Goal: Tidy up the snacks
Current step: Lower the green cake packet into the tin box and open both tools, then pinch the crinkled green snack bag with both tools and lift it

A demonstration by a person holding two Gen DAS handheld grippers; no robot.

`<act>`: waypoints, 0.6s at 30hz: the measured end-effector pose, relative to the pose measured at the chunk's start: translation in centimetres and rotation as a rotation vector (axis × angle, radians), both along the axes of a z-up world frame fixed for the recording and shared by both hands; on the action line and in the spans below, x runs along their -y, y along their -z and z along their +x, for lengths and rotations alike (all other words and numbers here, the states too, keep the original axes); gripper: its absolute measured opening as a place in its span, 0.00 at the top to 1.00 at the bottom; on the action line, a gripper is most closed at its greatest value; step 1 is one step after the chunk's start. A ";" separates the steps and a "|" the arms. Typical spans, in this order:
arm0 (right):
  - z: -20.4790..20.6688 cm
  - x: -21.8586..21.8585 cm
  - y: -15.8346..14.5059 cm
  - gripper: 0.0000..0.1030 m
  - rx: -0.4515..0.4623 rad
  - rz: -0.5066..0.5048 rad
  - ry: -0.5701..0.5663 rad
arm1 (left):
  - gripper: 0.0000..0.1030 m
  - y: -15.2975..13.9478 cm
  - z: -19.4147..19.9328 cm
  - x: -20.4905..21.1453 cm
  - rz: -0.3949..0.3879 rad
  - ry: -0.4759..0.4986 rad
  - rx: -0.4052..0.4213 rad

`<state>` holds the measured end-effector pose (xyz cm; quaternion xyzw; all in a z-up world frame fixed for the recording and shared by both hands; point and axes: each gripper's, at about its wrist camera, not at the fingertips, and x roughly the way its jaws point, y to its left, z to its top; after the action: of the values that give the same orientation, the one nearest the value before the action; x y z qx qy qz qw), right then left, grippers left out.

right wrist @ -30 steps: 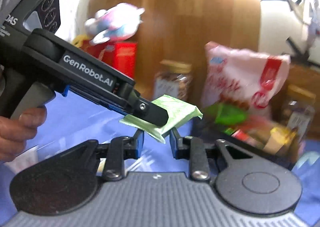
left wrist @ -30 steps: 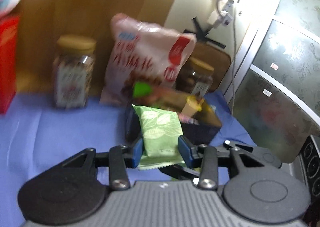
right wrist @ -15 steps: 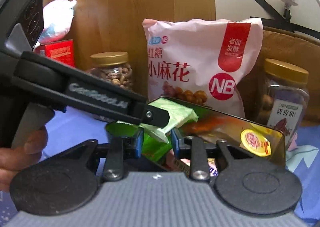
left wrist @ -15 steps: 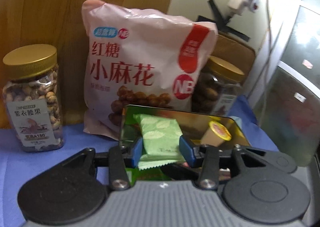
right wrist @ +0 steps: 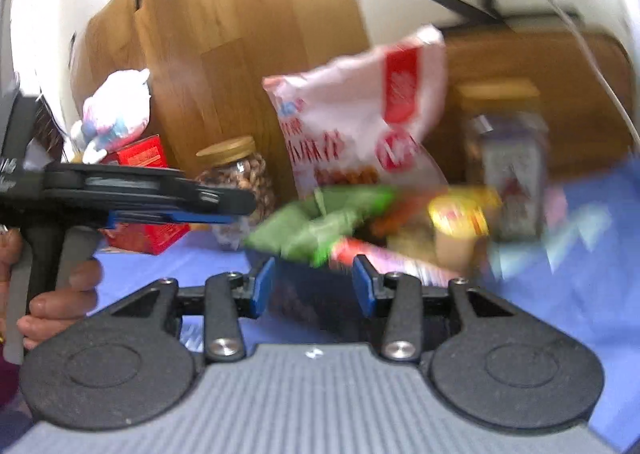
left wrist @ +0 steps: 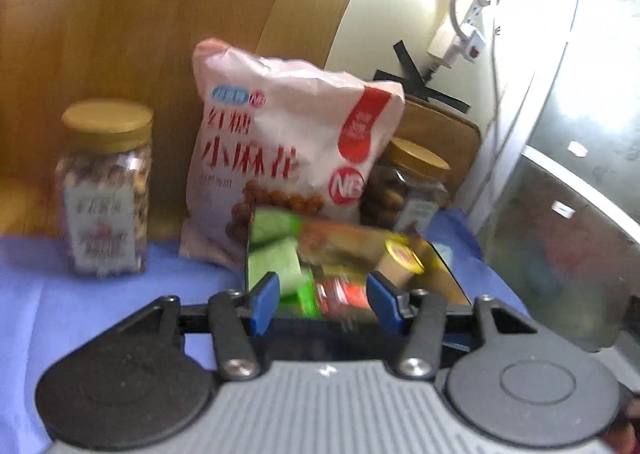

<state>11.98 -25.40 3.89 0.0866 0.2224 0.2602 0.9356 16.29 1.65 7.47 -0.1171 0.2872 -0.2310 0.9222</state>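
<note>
The green snack packet (left wrist: 280, 262) lies blurred in the dark open box (left wrist: 448, 278) among other snacks, just beyond my left gripper (left wrist: 324, 304). The left jaws are opening and its blue pads (left wrist: 265, 304) stand clear of the packet. My right gripper (right wrist: 313, 288) is tilted in front of the same box (right wrist: 304, 306). Its jaws are opening too, with nothing pressed between them. In the right wrist view the green packet (right wrist: 316, 226) rests at the box's left end, and the left gripper (right wrist: 244, 204) hangs side-on just left of it, held by a hand (right wrist: 60, 294).
A pink snack bag (left wrist: 288, 150) leans on the wooden board behind the box, with a gold-lidded jar (left wrist: 106, 186) to its left and another jar (left wrist: 412, 186) to its right. A yellow-lidded cup (left wrist: 400, 258) sits in the box. A red carton (right wrist: 148, 158) and plush toy (right wrist: 116, 110) stand far left.
Both grippers' jaws have widened. The green packet has left the left gripper and lies in the box. The left gripper has drawn back leftward, and the right gripper has rolled.
</note>
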 end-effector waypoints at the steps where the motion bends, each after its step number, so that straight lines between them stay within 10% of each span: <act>1: -0.7 0.9 0.9 0.56 -0.054 0.034 0.007 | 0.52 0.5 -0.9 -0.3 -0.009 0.009 -0.018; 10: -0.5 2.5 5.5 0.58 -0.322 0.141 0.081 | 0.52 8.2 -4.1 -1.9 -0.220 0.051 -0.392; 18: -1.5 -3.9 4.8 0.70 -0.341 0.081 -0.046 | 0.69 9.0 -5.3 -3.4 -0.285 0.018 -0.413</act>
<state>10.51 -21.54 -0.93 0.1620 0.3693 0.2718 0.8738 11.04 5.02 -1.58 -0.2883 0.4353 -0.2483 0.8160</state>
